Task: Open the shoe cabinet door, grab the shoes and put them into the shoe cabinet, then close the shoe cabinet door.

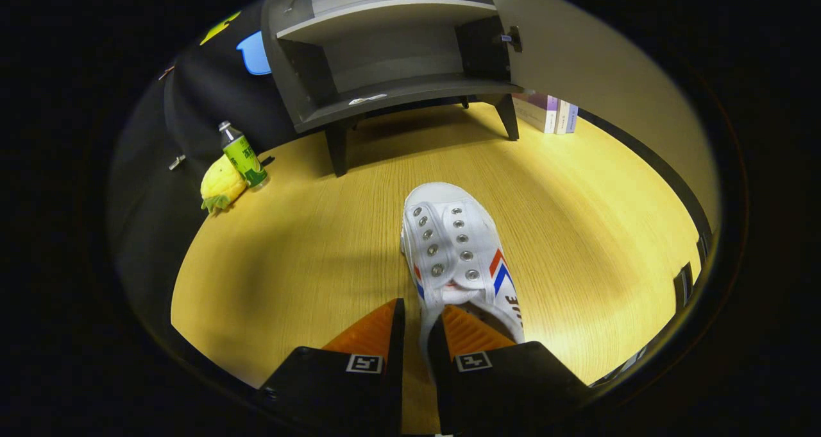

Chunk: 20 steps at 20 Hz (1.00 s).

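A white canvas shoe (457, 251) with metal eyelets and red and blue stripes points away from me, toe toward the cabinet. My gripper (417, 325) is shut on the shoe's left collar wall: one finger is outside it, the other inside the opening. The shoe looks lifted slightly off the wooden floor, though I cannot tell for sure. Beyond it stands the grey shoe cabinet (391, 52) on short dark legs. Its door (577, 52) is swung open to the right. Two bare shelves show inside.
A green bottle (244, 154) and a yellow pineapple plush (221, 183) sit left of the cabinet by the black cloth wall. Several books (548, 111) stand behind the open door. Yellow wooden floor (308, 244) lies between the shoe and the cabinet.
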### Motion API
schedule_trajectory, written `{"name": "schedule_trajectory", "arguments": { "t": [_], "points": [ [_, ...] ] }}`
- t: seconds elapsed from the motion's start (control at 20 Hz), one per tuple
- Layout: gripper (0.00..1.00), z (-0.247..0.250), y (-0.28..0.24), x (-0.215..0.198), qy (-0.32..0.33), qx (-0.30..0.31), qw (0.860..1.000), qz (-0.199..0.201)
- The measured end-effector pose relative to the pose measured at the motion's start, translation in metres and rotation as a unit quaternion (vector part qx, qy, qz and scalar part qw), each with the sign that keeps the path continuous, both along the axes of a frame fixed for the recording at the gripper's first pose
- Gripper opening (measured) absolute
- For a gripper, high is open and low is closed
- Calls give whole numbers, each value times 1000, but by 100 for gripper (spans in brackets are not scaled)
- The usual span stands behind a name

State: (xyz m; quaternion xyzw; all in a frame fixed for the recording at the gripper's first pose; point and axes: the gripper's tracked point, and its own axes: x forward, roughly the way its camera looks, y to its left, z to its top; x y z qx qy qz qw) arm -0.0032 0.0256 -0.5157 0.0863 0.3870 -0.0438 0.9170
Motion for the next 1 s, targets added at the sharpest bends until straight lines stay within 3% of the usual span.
{"name": "schedule_trajectory", "arguments": {
  "t": [0.6,1.0],
  "points": [
    [26,6,-1,20,-46,-16,999,-13],
    [20,4,-12,37,-54,-40,997,-33]
  ]
}}
